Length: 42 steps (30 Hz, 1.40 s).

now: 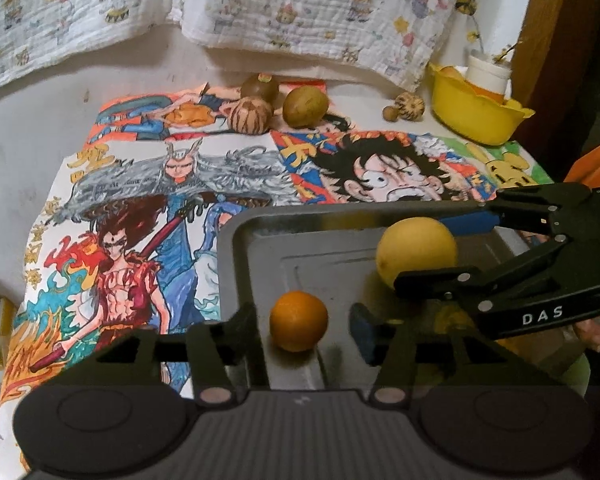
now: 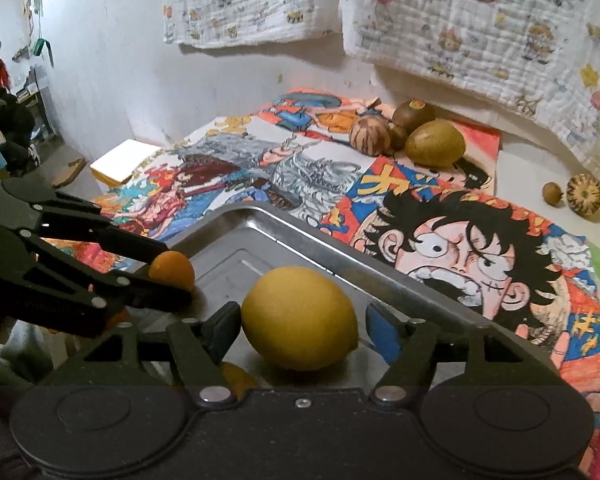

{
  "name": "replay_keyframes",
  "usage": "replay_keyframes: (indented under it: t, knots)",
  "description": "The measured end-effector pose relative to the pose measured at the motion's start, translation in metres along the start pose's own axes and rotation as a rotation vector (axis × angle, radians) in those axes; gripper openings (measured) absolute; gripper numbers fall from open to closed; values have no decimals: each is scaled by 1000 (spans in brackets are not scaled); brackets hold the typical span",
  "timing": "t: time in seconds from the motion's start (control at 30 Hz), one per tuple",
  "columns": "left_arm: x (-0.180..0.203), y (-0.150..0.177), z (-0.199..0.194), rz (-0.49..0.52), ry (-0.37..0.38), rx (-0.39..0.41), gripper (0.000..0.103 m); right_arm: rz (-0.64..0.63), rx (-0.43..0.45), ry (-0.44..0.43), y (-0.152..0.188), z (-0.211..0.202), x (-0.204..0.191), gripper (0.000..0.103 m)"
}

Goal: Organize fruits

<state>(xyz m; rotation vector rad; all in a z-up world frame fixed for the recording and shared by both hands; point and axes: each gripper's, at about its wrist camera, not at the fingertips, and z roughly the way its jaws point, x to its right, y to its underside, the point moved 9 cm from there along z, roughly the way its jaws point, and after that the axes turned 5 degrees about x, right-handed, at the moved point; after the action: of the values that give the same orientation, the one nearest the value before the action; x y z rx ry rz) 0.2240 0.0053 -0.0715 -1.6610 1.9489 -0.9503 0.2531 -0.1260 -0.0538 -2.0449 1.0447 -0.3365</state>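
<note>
A metal tray (image 1: pixel 236 264) (image 2: pixel 312 226) lies on the cartoon-printed cloth. Two fruits rest in it. The small orange (image 1: pixel 299 320) (image 2: pixel 172 270) sits between the fingers of my left gripper (image 1: pixel 302 328) (image 2: pixel 176 274), and a gap shows on each side of it, so the jaws are open. The yellow lemon (image 1: pixel 416 250) (image 2: pixel 300 318) sits between the blue pads of my right gripper (image 2: pixel 300 328) (image 1: pixel 420 252). The left pad is right against the lemon, the right pad stands a little off it, and the jaws are open.
Brown fruits (image 1: pixel 305 106) (image 2: pixel 434 142) and a striped ball (image 1: pixel 250 115) cluster at the cloth's far edge. Two small round things (image 1: pixel 409 106) lie farther right. A yellow bowl (image 1: pixel 476 116) holding a white cup stands at the back right. Printed towels hang on the wall.
</note>
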Motion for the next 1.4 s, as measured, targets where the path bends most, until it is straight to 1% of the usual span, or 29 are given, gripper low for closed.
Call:
replay_keyframes:
  t: [0.07, 0.1, 0.13, 0.17, 0.27, 0.3, 0.33, 0.37, 0.43, 0.6, 0.77, 0.97, 1.1, 1.2, 1.4]
  knots:
    - [1, 0, -7, 23, -15, 18, 69, -6, 25, 2, -1, -12, 0, 79]
    - [2, 0, -11, 34, -22, 26, 74, -8, 35, 6, 0, -18, 0, 82]
    - [3, 0, -15, 42, -25, 35, 77, -12, 45, 8, 0, -23, 0, 84]
    - [4, 1, -20, 47, -27, 45, 83, -15, 53, 9, 1, -29, -1, 85]
    - [4, 3, -32, 62, -30, 64, 90, -35, 77, 17, 4, -46, -5, 92]
    - [4, 3, -35, 68, -35, 70, 94, -45, 85, 18, 5, -52, -7, 95]
    - [3, 4, -39, 73, -42, 78, 97, -55, 93, 19, 6, -57, -9, 98]
    - [3, 6, -42, 80, -50, 89, 99, -64, 99, 21, 8, -61, -12, 99]
    - [2, 9, -47, 94, -60, 97, 100, -75, 104, 22, 12, -69, -15, 101]
    - [-1, 20, -60, 118, -71, 104, 102, -111, 91, 27, 23, -83, -26, 102]
    - [-6, 34, -73, 146, -70, 113, 102, -176, 35, 48, 41, -90, -29, 102]
    - [-6, 49, -84, 211, -54, 99, 102, -183, -42, 75, 60, -96, -15, 102]
    - [-5, 54, -84, 212, -36, 82, 102, -189, -88, 92, 68, -98, -6, 102]
    - [-6, 55, -81, 216, -38, 62, 102, -203, -102, 103, 70, -100, -3, 102]
    - [-11, 54, -77, 246, -59, 35, 102, -209, -98, 150, 64, -103, 12, 102]
